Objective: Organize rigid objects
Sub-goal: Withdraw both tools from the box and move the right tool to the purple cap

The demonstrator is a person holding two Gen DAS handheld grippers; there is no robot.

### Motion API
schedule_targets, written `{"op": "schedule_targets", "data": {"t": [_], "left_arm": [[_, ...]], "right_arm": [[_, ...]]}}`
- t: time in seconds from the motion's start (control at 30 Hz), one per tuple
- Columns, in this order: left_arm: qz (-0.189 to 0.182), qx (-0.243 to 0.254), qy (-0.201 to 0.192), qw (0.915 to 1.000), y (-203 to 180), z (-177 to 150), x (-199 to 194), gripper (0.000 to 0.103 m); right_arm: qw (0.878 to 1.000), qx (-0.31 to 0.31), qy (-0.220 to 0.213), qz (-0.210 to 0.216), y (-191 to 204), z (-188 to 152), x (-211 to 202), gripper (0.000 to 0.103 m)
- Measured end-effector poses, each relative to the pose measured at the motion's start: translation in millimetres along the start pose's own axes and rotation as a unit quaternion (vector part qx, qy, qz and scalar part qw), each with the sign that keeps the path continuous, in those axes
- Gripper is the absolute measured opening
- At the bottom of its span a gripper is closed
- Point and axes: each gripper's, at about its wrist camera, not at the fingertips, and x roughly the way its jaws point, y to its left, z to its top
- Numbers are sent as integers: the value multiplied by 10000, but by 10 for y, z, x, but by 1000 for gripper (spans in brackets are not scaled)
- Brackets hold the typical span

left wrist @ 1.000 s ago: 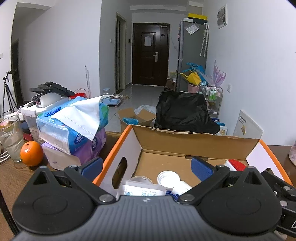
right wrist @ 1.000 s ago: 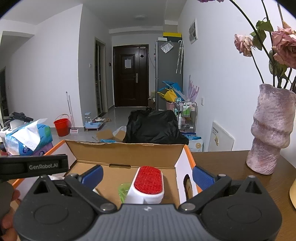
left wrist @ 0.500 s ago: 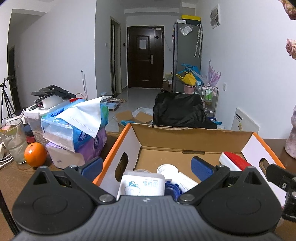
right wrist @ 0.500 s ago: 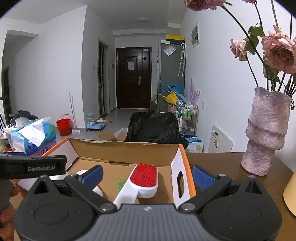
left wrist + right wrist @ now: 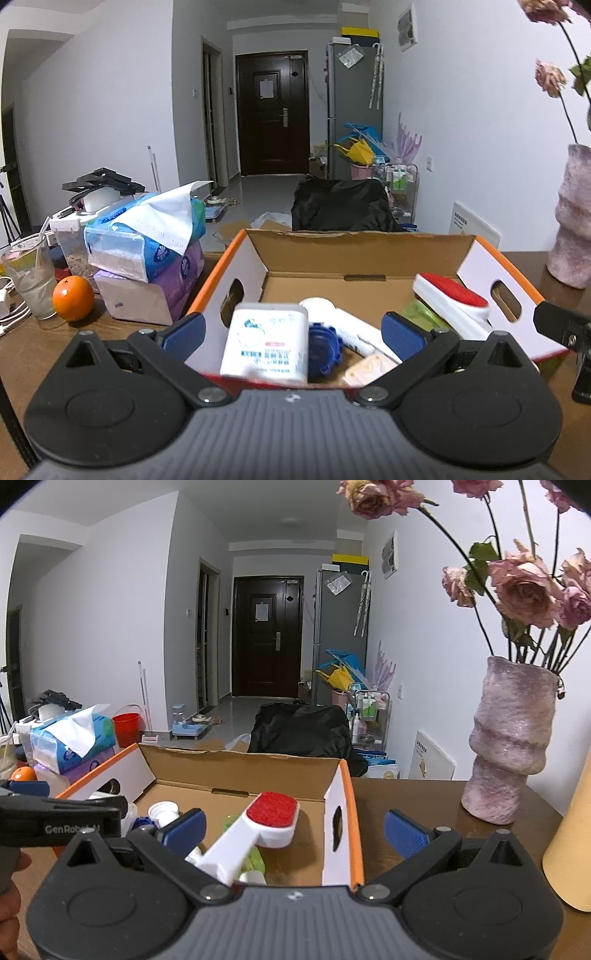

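Note:
An open cardboard box [image 5: 247,258] with an orange rim stands on the wooden table. Inside lie a white carton [image 5: 266,343], a blue cap [image 5: 325,349], a white bottle [image 5: 347,325] and a red-and-white lint brush [image 5: 454,299]. My left gripper [image 5: 293,338] hangs open at the box's near edge, holding nothing. In the right wrist view the box [image 5: 334,782] sits left of centre, with the lint brush [image 5: 271,812] lying slanted in it. My right gripper [image 5: 294,830] is open and empty, its fingers straddling the box's right wall. The left gripper [image 5: 55,819] shows at the left.
Stacked tissue packs [image 5: 147,236], an orange [image 5: 73,297] and a glass [image 5: 31,273] stand left of the box. A pink vase of roses [image 5: 509,746] stands on the table to the right, with a yellowish object [image 5: 576,849] nearer. A hand [image 5: 11,904] shows at bottom left.
Both grippers have drawn back from the box and stayed open. The right one has shifted rightward, so the lint brush now lies toward its left finger.

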Motion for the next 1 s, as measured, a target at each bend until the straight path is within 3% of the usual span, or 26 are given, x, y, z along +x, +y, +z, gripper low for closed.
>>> {"op": "schedule_targets", "data": {"t": [1.0], "left_arm": [[-412, 156, 197, 9988, -323, -574, -806, 103]], "right_arm": [[9988, 91, 305, -383, -540, -587, -873, 103]]}}
